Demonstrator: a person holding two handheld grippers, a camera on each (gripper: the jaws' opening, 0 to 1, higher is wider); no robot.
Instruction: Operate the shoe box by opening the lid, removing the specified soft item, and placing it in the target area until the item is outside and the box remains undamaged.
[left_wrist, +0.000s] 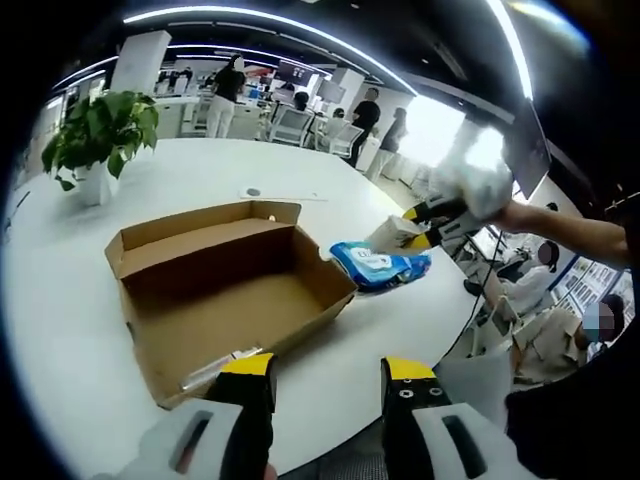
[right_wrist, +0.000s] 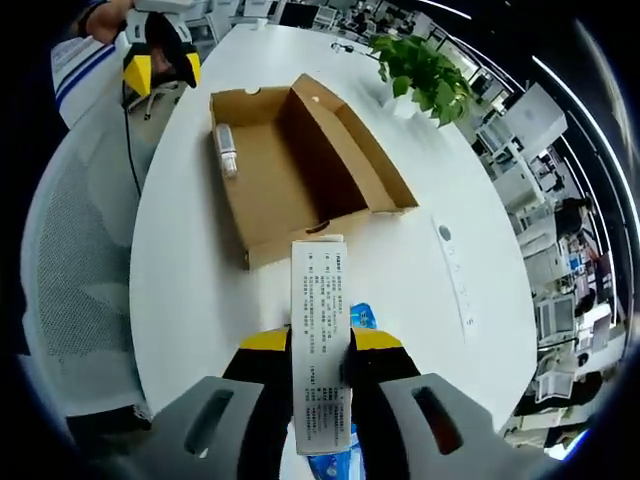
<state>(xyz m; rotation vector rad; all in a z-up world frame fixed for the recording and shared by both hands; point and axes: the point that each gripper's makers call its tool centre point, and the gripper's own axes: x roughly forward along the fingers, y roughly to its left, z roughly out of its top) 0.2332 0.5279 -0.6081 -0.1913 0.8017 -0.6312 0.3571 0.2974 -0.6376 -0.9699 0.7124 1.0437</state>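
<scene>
An open cardboard shoe box (left_wrist: 225, 290) lies on the white desk (left_wrist: 190, 170) close to its near edge, lid folded back flat and forming a second shallow tray beside the main one. Inside the box, against one end wall, rests a small clear-wrapped cylindrical packet (right_wrist: 227, 150) whose printing is too small to read. The soft item, a blue-and-white plastic pack (left_wrist: 380, 266), is outside the box, just off one of its corners toward the desk's curved edge. The right gripper (right_wrist: 320, 345) is closed on this pack, its yellow-tipped jaws pinching it from both sides. In the right gripper view the face of the pack turned to the camera carries a long white label printed with dense rows of small black text, apparently Chinese characters, too fine to make out, with blue wrapper showing beside and beneath it; in the left gripper view the blue side shows a white patch with small lettering that cannot be read. The left gripper (left_wrist: 327, 375) hangs at the near edge of the desk beside the box, jaws parted with nothing between them. A potted green plant (left_wrist: 98, 135) stands at the far side of the desk, and a thin flat white strip (right_wrist: 455, 268) lies on the desk beyond the box.
</scene>
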